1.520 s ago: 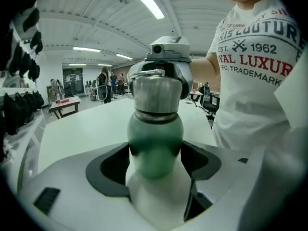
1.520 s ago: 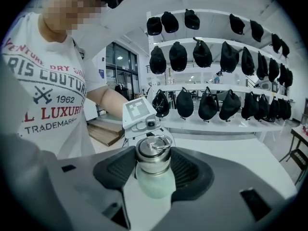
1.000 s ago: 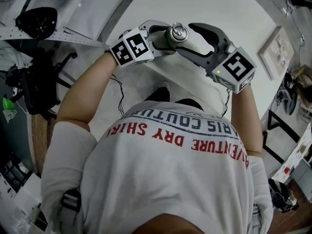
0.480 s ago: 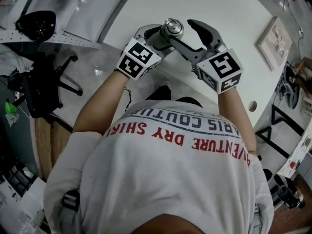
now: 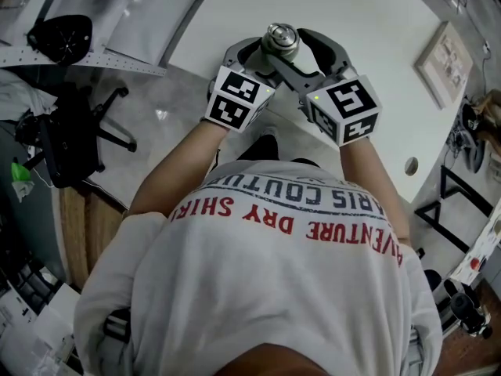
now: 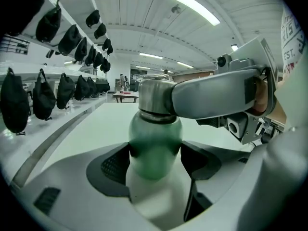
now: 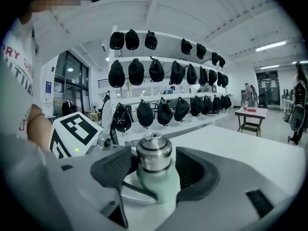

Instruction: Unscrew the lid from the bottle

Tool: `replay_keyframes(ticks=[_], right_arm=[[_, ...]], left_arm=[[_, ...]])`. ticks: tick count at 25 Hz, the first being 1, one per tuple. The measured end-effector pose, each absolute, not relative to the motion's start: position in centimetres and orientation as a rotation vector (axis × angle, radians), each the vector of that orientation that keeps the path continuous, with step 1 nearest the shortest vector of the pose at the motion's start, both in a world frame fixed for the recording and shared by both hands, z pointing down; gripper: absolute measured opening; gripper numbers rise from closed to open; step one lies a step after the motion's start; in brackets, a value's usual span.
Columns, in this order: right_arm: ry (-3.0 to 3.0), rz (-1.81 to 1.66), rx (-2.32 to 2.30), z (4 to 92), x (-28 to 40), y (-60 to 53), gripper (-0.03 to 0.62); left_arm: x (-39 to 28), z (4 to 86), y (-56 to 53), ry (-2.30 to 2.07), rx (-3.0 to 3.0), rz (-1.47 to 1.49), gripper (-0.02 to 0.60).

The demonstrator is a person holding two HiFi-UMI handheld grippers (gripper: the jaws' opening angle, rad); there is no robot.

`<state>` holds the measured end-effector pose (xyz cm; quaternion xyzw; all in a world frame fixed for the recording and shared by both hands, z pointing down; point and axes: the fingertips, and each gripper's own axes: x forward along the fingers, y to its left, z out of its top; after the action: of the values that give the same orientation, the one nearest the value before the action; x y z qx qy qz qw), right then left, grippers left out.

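A pale green bottle with a steel lid stands upright over the white table. My left gripper is shut on the bottle's green body, its dark pads pressing both sides below the lid. My right gripper reaches in from the right at lid height. In the right gripper view the lid sits between the jaws, with a thin gap at each pad; this gripper is open. The bottle's base is hidden.
A framed picture lies at the table's right edge. Shelves with several black caps run along the far side. A black office chair stands on the floor to the left. A small table stands far right.
Both hands have drawn closer together and shifted slightly up the view. The right gripper has swung in so its jaws now stand round the lid. The left grip is unchanged.
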<state>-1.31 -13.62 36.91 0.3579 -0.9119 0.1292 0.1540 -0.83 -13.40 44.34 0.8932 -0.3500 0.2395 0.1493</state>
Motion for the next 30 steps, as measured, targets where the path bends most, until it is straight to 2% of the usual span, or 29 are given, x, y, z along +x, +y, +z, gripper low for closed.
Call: replay_keyframes(ticks=[6, 18, 30], right_arm=[[-2.608, 0.35, 1.059, 36.7, -1.32, -13.87, 0.236], [-2.609, 0.284, 0.935, 36.74, -1.37, -13.84, 0.234], [-2.636, 0.218, 0.648, 36.84, -1.38, -14.12, 0.235]], left_arm=[[-0.86, 44.28, -13.28, -1.011, 2.551, 0.68, 0.344], [-0.9, 44.26, -13.4, -0.929, 2.613, 0.685, 0.344], [-0.88, 44.4, -13.71, -0.563, 2.766, 0.786, 0.344]])
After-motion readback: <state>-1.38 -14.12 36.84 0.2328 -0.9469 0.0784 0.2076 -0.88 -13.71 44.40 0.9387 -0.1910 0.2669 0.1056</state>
